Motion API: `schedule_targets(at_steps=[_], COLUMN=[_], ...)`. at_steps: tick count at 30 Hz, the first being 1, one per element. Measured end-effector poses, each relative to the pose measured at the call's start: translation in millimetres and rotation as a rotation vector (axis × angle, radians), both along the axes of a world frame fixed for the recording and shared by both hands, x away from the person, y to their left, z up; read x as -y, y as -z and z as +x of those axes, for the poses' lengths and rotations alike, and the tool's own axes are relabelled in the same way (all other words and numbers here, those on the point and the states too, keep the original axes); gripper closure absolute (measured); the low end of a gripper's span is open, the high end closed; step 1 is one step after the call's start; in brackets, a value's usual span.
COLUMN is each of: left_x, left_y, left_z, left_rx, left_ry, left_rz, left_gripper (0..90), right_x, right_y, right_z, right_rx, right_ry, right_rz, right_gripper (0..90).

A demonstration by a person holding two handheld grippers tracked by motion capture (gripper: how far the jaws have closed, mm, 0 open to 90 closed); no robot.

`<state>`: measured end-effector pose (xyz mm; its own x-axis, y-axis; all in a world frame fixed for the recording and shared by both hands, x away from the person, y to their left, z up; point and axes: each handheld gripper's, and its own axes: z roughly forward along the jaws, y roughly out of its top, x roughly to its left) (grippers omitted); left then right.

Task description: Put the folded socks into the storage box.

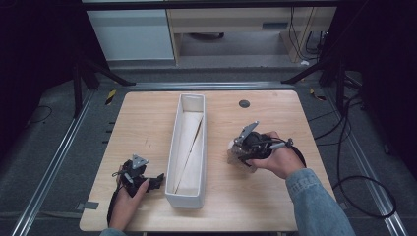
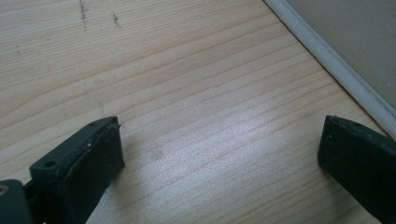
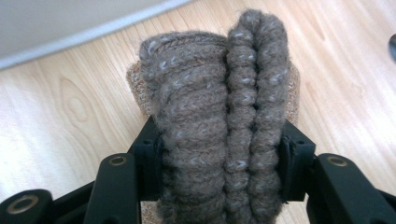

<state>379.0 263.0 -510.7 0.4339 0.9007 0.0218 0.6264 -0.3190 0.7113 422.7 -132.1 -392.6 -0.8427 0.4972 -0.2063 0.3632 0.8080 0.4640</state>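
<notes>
Left hand-held gripper: black body, grey three-cornered plate on top, black cable trailing. Right hand-held gripper: same build, grey plate, black cable. Jaws matte black with brass-coloured screw holes. Right arm in a blue denim sleeve.

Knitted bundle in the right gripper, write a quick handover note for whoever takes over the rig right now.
Right gripper: shut on the brown knitted bundle, folded, pinched between both pads, over the table right of the white bin.
Left gripper: open, nothing between the jaws, low over bare wood beside the bin's left wall.
Done: bundle picked up.
Left: probably placing it in the bin, which looks to hold no knitwear yet.
</notes>
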Motion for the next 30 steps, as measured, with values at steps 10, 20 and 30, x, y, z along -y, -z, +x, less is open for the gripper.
schedule_targets(at_steps=[10,20,30], left_x=[0.5,0.4,0.4], left_y=[0.0,0.0,0.0], left_z=[-1.1,-1.1,-2.5], left_rx=[0.003,0.003,0.004], left_ry=[-0.01,-0.009,-0.012], left_rz=[0.001,0.002,0.002], left_gripper=[0.0,0.0,0.0], right_x=[-10.9,-25.6,-54.6], right_y=[-48.5,-84.9,-111.5], right_z=[-23.7,-35.9,-30.4], right_rx=[0.061,0.095,0.12], right_ry=[-0.012,-0.043,-0.087], right_rz=[0.014,0.034,0.023], right_gripper=[47.1,47.5,47.5])
